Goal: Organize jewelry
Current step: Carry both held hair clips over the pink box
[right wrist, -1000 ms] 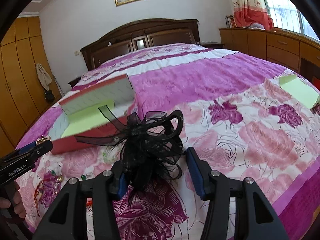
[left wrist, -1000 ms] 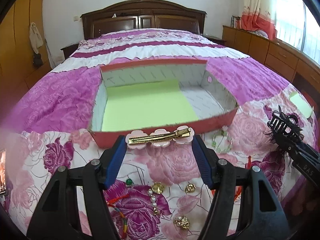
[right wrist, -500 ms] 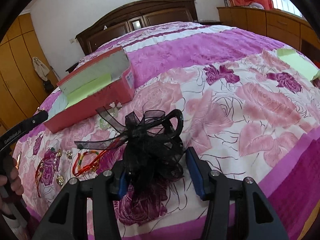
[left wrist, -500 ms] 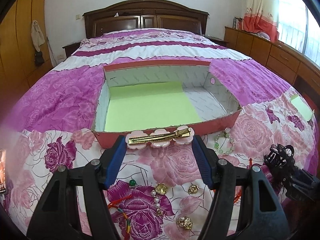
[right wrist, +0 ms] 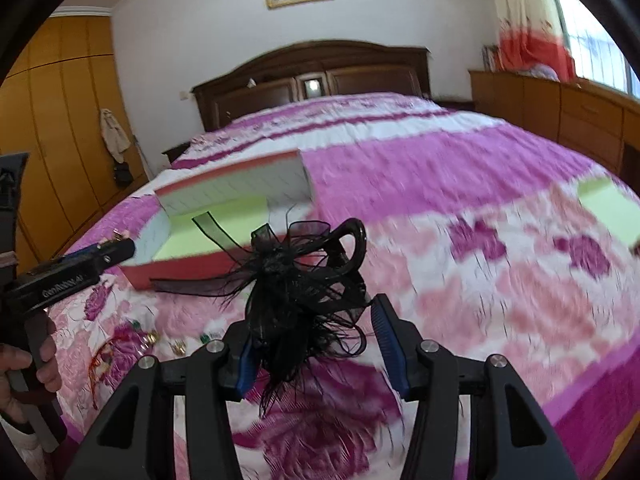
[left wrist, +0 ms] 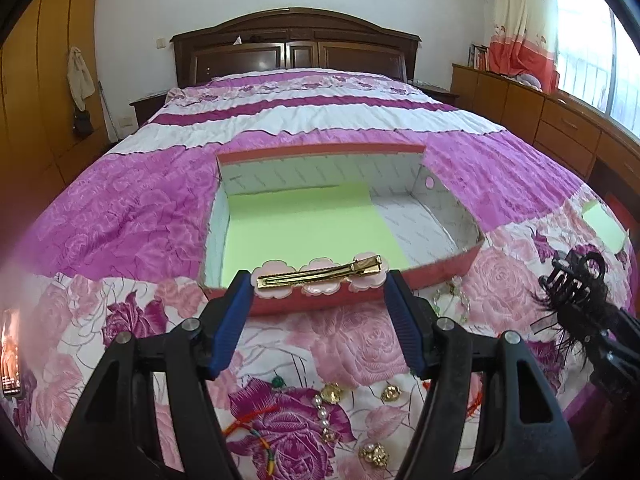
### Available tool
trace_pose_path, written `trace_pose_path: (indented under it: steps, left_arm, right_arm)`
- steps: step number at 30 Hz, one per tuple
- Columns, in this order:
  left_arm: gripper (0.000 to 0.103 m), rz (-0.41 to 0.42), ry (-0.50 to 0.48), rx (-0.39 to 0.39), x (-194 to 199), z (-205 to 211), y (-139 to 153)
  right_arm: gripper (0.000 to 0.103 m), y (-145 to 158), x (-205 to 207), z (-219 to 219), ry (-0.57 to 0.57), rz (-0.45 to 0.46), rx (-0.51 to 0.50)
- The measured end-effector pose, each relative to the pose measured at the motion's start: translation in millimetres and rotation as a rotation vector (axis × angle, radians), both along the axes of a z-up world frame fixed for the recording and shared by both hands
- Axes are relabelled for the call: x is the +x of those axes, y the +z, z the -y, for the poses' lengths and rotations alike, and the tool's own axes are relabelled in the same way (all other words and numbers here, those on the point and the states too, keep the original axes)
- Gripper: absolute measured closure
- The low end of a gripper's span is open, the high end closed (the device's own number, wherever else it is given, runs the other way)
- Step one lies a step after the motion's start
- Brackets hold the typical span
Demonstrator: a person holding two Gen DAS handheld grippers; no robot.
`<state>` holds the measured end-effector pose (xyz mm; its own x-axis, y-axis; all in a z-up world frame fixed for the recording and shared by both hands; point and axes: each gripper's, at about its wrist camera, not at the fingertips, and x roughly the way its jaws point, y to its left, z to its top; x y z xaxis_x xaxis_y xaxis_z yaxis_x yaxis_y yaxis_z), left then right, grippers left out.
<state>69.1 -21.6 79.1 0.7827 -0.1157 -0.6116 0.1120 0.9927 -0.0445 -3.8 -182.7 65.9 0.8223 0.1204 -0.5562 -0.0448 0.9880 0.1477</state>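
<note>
**Two hair pieces held above the bedspread, box ahead**

My left gripper (left wrist: 320, 280) holds a pink flower hair clip (left wrist: 322, 276) with a gold bar; its blue pads press the clip's two ends, and the clip hangs crosswise over the near wall of the red box (left wrist: 460, 258). The box sits on the floral bedspread (left wrist: 120, 220), open at the top, with a green sheet (left wrist: 304, 228) covering the left part of its floor.

My right gripper (right wrist: 316, 344) is closed on a black hair claw (right wrist: 304, 280) trimmed with mesh ribbon and feathers; the claw stands up between the fingers, to the right of the box and above the bedspread.

Near me, in front of the box, loose pieces lie on the bedspread: a green bead bracelet (left wrist: 452, 300) just beside the box's near right corner, a pearl strand (left wrist: 322, 416), gold ornaments (left wrist: 374, 454) and a red cord (left wrist: 244, 424).
</note>
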Motion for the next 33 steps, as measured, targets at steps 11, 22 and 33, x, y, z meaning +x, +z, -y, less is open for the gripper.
trace_pose_path:
  steps: [11,22,33]
  left_arm:
    - [0.043,0.029,0.035,0.039,34.1,-12.3,14.2]
    - [0.043,-0.022,0.054,0.025,90.6,-22.1,7.4]
    - [0.043,-0.157,0.062,0.061,146.5,-11.8,-26.9]
  right_arm:
    - [0.049,27.9,53.2,-26.4,0.099,0.038,0.025]
    - [0.049,25.0,127.7,-57.6,0.163,-0.020,-0.006]
    - [0.049,-5.5,193.9,-78.3,0.190,-0.149,-0.050]
